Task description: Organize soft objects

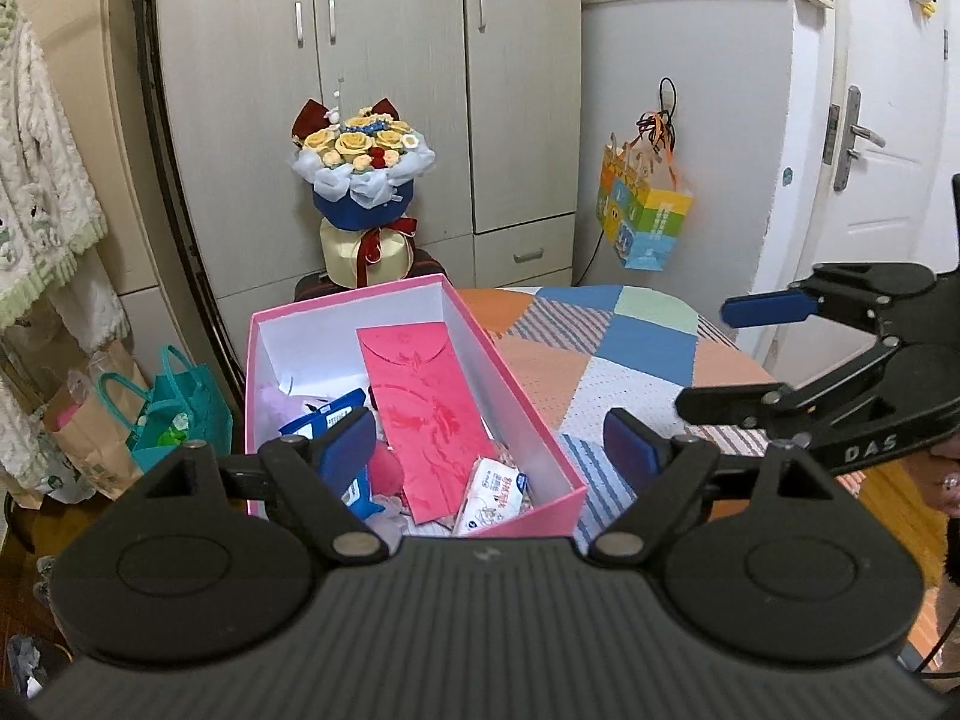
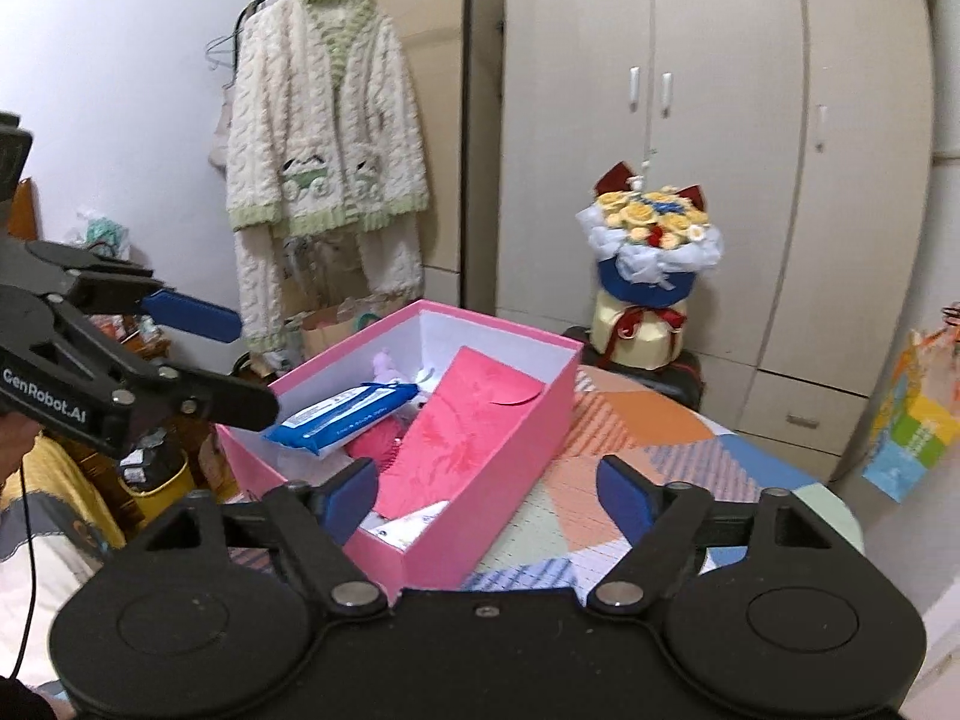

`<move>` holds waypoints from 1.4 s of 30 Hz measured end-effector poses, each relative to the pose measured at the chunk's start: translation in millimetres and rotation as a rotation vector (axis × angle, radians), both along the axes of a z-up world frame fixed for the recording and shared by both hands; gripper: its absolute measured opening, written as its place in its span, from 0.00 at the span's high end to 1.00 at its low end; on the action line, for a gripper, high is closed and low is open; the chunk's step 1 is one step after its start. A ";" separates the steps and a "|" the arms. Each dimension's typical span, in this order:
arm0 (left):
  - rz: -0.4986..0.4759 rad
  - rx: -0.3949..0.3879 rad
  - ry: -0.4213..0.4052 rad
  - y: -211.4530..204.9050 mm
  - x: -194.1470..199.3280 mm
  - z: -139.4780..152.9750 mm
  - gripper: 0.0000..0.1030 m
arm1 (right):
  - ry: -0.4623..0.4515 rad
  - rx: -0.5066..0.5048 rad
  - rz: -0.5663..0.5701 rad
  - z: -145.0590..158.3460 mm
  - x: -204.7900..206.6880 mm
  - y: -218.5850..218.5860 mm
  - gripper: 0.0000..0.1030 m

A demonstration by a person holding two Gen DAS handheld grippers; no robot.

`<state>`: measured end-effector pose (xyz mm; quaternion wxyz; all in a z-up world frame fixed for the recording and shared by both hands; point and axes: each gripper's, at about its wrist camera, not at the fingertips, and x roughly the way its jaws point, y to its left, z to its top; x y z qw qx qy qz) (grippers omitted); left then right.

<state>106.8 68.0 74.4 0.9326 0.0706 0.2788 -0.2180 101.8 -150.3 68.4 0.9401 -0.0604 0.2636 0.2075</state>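
An open pink box (image 1: 528, 519) (image 2: 498, 450) stands on a patchwork cloth (image 1: 630, 354). Inside lie a long red envelope (image 1: 432, 396) (image 2: 462, 414), a blue wipes pack (image 1: 318, 420) (image 2: 342, 414), a pink plush ball (image 1: 387, 471), a pale purple plush (image 1: 276, 399) and a small tissue pack (image 1: 492, 495). My left gripper (image 1: 489, 441) hangs open over the box's near end, with nothing between its fingers. My right gripper (image 2: 486, 486) is open and empty too, at the box's near right corner. Each gripper shows in the other's view, the right (image 1: 714, 354) and the left (image 2: 240, 360).
A flower bouquet (image 1: 360, 180) stands behind the box, in front of a grey wardrobe (image 1: 390, 60). A knitted cardigan (image 2: 324, 138) hangs at the left. Teal and paper bags (image 1: 180, 408) sit on the floor. A colourful bag (image 1: 642, 216) hangs by the door (image 1: 870, 180).
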 end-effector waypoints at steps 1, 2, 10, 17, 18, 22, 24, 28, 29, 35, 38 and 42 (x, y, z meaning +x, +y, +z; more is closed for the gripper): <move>-0.001 -0.003 0.000 -0.8 -2.1 0.2 0.19 | 0.000 0.004 -0.012 0.9 -3.1 -2.7 0.15; -0.001 -0.007 0.000 -0.9 -4.1 0.0 0.19 | 0.012 0.014 -0.035 1.4 -5.3 -5.6 0.13; 0.014 -0.047 0.006 -1.2 -17.0 -0.5 0.02 | 0.055 0.045 -0.179 5.7 -31.0 -11.5 0.00; 0.098 -0.023 -0.029 -5.0 -23.6 -0.9 0.02 | 0.073 0.051 -0.293 3.7 -46.0 -17.4 0.00; 0.109 -0.018 -0.037 -5.3 -24.7 0.7 0.02 | 0.073 0.055 -0.297 4.0 -48.0 -18.7 0.00; 0.128 -0.055 -0.080 -4.4 -34.5 6.4 0.02 | 0.072 0.057 -0.306 3.9 -52.3 -19.5 0.00; 0.144 -0.071 -0.095 -4.1 -39.2 8.1 0.02 | 0.071 0.059 -0.313 4.4 -53.4 -19.2 0.00; 0.167 -0.108 -0.092 -2.0 -42.4 5.7 0.02 | 0.046 0.053 -0.310 4.8 -59.1 -17.4 0.00; 0.173 -0.112 -0.085 -1.8 -42.1 4.0 0.02 | 0.040 0.051 -0.310 5.1 -60.7 -17.3 0.00; 0.202 -0.112 -0.075 -2.8 -41.8 -8.7 0.02 | 0.011 0.036 -0.342 6.5 -65.4 -19.1 0.00; 0.202 -0.108 -0.062 -3.5 -39.3 -12.5 0.02 | 0.006 0.023 -0.346 5.6 -68.0 -18.1 0.00; 0.220 -0.097 -0.068 -4.1 -39.6 -16.9 0.02 | 0.005 0.016 -0.351 4.3 -70.4 -16.1 0.00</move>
